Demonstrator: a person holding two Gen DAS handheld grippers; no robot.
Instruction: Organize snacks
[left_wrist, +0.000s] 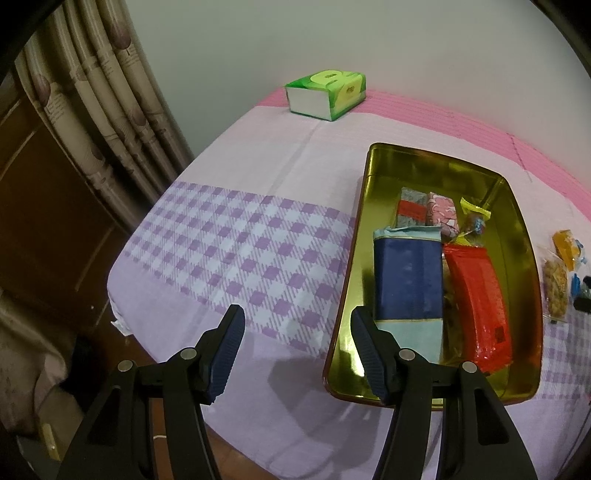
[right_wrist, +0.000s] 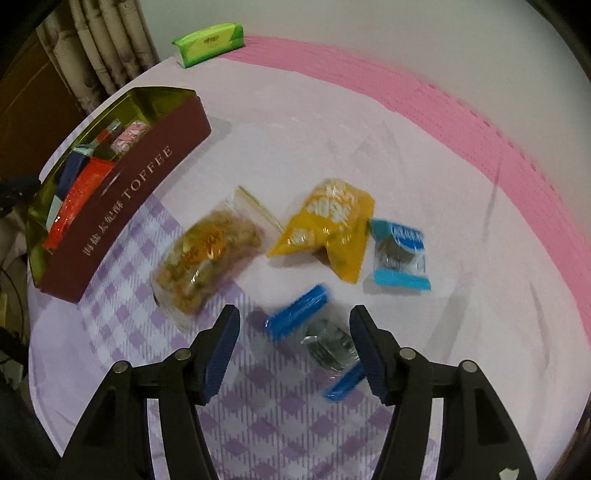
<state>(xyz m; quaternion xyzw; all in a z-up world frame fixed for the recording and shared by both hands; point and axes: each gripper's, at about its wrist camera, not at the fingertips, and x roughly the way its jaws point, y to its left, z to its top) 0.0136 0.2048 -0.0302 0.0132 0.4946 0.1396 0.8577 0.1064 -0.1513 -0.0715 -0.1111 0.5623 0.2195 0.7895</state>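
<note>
The left gripper (left_wrist: 297, 347) hovers with its jaws spread wide and nothing between them, above the near left corner of the toffee tin (left_wrist: 517, 206), which sits on a counter covered by a lilac cloth (left_wrist: 258, 155) with a purple checked band. Inside the gold-lined tin lie a blue packet (left_wrist: 408, 277) and a red packet (left_wrist: 476, 299) side by side, and behind them a grey and red bar (left_wrist: 412, 210), a pink patterned sweet (left_wrist: 441, 214) and a small yellow-edged sweet (left_wrist: 474, 218). A green tissue pack (left_wrist: 327, 94) stands at the far edge of the counter by the wall, with a patterned curtain (left_wrist: 96, 110) to its left. The right gripper (right_wrist: 293, 350) likewise has its jaws spread, held low over a blue-ended wrapped sweet (right_wrist: 317, 339) that lies between them on the checked part of the cloth; whether either jaw touches it cannot be told, since the wrapper is blurred. Beyond it, outside the tin, lie a clear bag of golden crunchy snack (right_wrist: 203, 258), a yellow packet (right_wrist: 328, 229) just right of that, and a second blue-wrapped sweet (right_wrist: 400, 254) beside the yellow one. From this view the tin's maroon side reads TOFFEE and stands to the left of these loose snacks.
</note>
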